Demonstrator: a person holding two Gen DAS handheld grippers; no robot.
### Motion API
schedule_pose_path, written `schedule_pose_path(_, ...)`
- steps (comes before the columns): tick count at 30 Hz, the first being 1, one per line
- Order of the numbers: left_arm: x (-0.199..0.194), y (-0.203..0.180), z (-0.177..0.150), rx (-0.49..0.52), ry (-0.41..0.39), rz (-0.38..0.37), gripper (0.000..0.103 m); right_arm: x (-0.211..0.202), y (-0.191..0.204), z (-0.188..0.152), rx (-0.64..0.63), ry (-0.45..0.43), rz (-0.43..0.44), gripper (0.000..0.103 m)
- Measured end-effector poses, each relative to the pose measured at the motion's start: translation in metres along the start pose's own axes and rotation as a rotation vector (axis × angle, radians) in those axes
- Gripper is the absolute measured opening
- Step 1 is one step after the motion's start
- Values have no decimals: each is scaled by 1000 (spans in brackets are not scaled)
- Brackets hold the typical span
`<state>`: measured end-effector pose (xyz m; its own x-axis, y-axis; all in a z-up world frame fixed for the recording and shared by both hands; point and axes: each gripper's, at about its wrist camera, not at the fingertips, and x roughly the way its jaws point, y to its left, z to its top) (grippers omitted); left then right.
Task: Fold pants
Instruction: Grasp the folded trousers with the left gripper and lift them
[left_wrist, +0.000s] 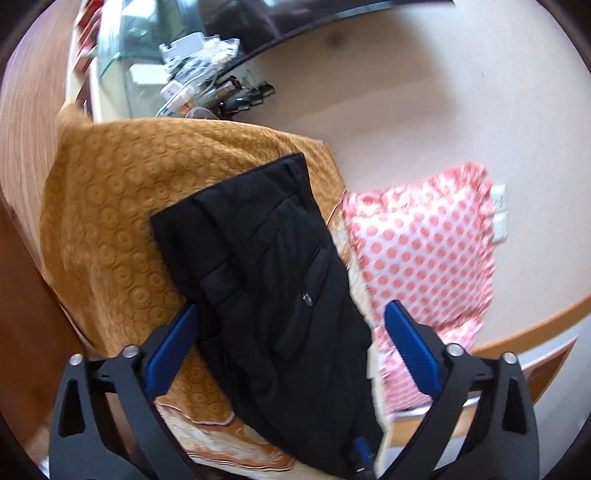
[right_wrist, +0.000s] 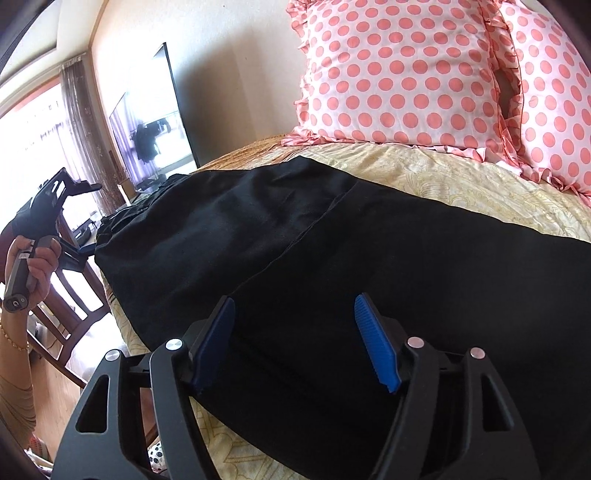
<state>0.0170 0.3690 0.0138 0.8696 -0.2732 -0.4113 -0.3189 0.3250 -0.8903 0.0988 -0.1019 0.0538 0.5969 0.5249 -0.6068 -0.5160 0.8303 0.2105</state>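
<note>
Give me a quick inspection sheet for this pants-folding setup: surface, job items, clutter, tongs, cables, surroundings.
Surface: bed with an orange patterned bedspread, cream sheet near the pillows.
Job's things: black pants lying flat along the bed, waistband end with zip pocket toward the left tongs.
Clutter: two pink polka-dot pillows at the head of the bed, apart from the pants.
Tongs: left tongs open, above the pants; right tongs open, over the pants, nothing gripped.
Cables: a tangle of white chargers and cords on a glass shelf beyond the bed.
Surroundings: dark TV screen, curtained window, wooden chair.
</note>
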Motion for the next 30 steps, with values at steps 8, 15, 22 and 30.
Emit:
schedule_pose_path(8,-3,14,-9,-147,15,-98,92,2,4,1,-13,-1,-1,70)
schedule_pose_path(15,13,-5,-2,-50,-38,26,79,-3,8,-1,-34,-10,-2,70)
schedule_pose_path(22,21,-28,-9,153,-112,200,13,-21,3,-2,-26,-63,-1,70)
schedule_pose_path(30,20,-97,-45,548,-228,313,9,-71,-32,-12,52,-173,-54,72)
